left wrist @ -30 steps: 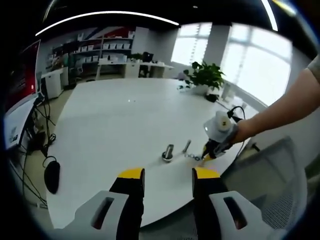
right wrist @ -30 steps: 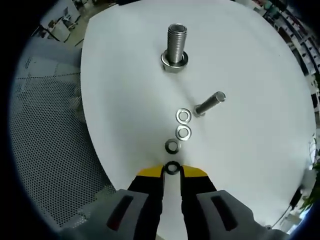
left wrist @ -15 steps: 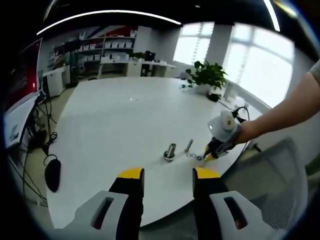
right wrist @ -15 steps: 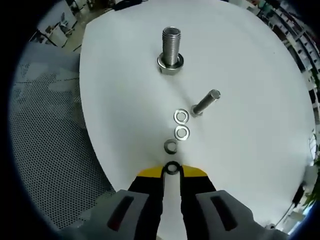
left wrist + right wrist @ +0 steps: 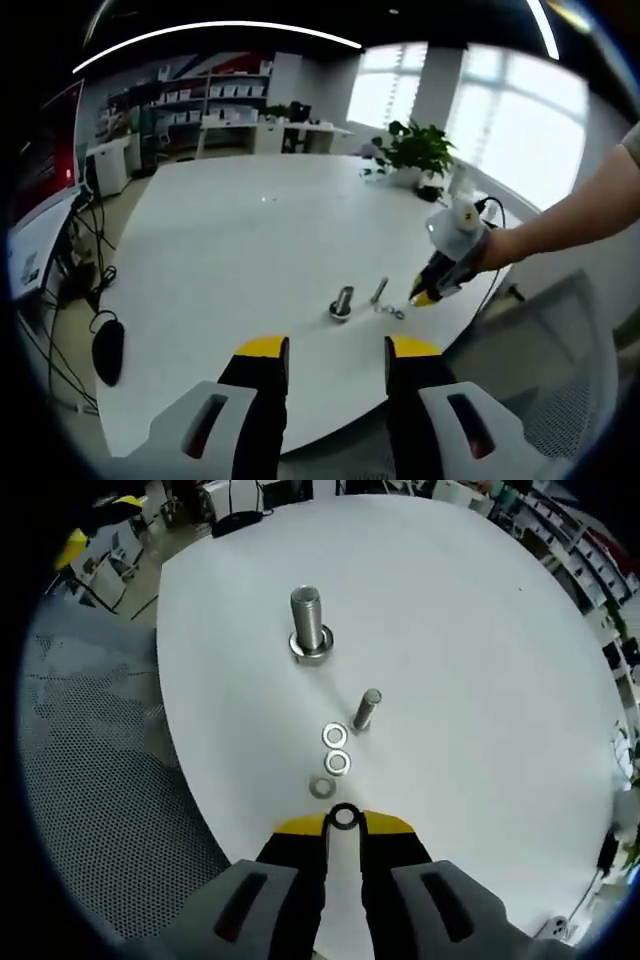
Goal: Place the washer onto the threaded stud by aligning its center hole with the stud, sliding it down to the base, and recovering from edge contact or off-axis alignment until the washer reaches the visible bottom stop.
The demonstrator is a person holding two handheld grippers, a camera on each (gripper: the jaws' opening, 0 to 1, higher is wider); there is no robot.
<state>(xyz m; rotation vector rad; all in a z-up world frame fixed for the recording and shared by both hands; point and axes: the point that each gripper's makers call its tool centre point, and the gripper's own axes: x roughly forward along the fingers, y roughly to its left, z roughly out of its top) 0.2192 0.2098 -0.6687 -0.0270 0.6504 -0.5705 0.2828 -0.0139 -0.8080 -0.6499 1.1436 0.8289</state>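
A dark washer [image 5: 344, 817] is pinched between the yellow tips of my right gripper [image 5: 344, 823], which is lifted above the white table [image 5: 480, 660]. The threaded stud [image 5: 309, 623] stands upright on its wide base, farther ahead and a little left. Three more washers [image 5: 334, 762] lie in a row between me and the stud, beside a bolt [image 5: 366, 710] lying on its side. In the left gripper view my left gripper [image 5: 337, 350] is open and empty, held back from the table's near edge; the stud [image 5: 342, 303] and the right gripper [image 5: 424, 297] sit beyond it.
A grey mesh chair [image 5: 100, 780] stands at the table's edge on the left of the right gripper view. A potted plant [image 5: 410, 152] and cables [image 5: 480, 215] sit at the far side. A dark mouse-like object [image 5: 106, 350] lies off the table's left edge.
My right gripper has risen and pulled back with the washer, so the stud and loose washers look smaller. The left gripper has stayed put.
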